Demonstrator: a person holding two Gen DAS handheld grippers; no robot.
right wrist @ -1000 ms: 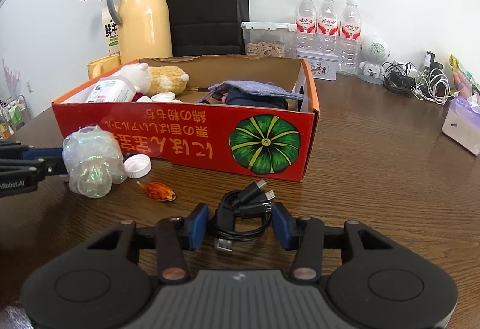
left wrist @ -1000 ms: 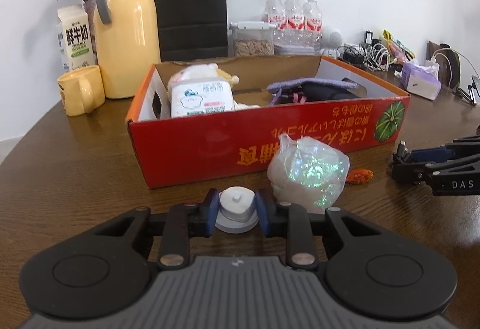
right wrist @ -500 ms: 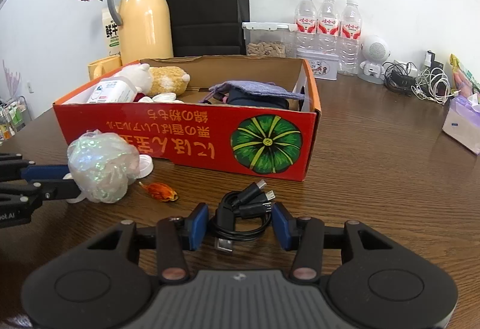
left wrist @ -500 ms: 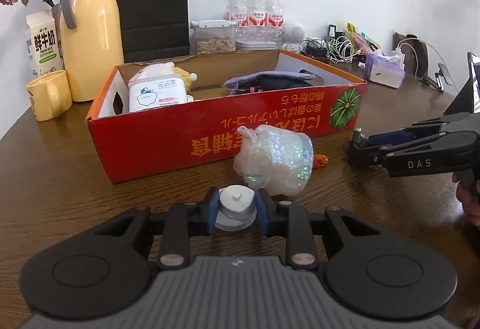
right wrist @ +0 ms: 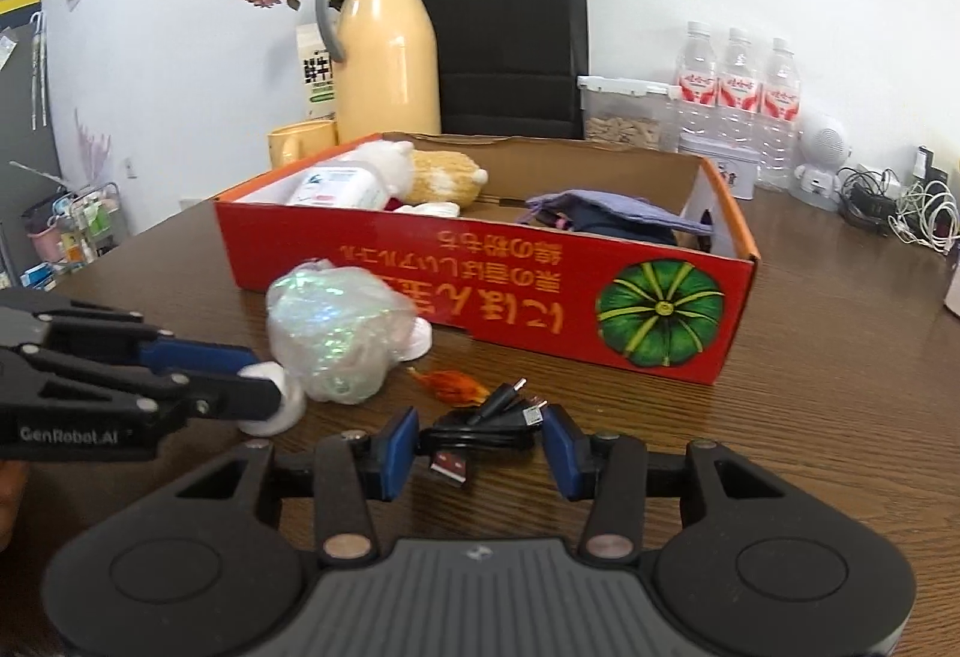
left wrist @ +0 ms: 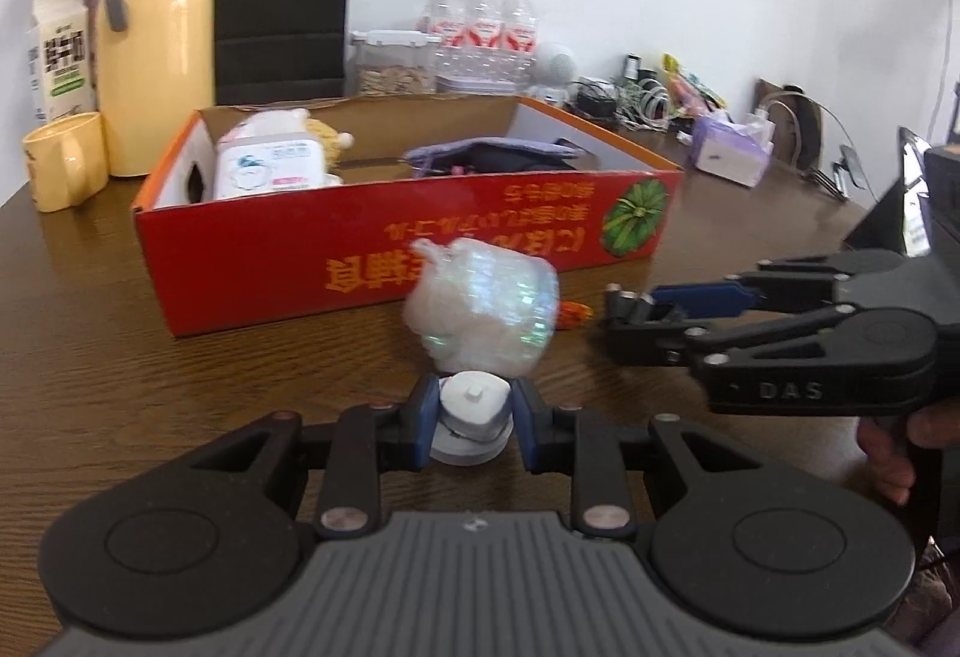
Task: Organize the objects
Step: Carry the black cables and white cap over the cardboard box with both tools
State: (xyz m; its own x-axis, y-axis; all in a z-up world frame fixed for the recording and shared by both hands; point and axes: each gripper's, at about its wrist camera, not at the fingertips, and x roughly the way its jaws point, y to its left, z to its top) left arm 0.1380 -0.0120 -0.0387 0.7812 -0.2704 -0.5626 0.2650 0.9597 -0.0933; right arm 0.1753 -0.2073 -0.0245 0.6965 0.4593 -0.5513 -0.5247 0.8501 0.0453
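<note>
Both loose items look gripped and ready for carrying into the red cardboard box [right wrist: 492,291] beyond the fingertips, so the next move calls for lifting each over its near wall. The left gripper [left wrist: 472,413], tilted gently down toward the wooden table [left wrist: 180,357], has its blue pads narrowed onto a small white plastic cap-like piece [left wrist: 472,402], with an iridescent crinkled plastic bundle [left wrist: 486,306] just ahead. The right gripper [right wrist: 477,438], tilted likewise, is half-closed on a coiled black USB cable [right wrist: 486,426], an orange wrapper [right wrist: 453,384] just beyond.
</note>
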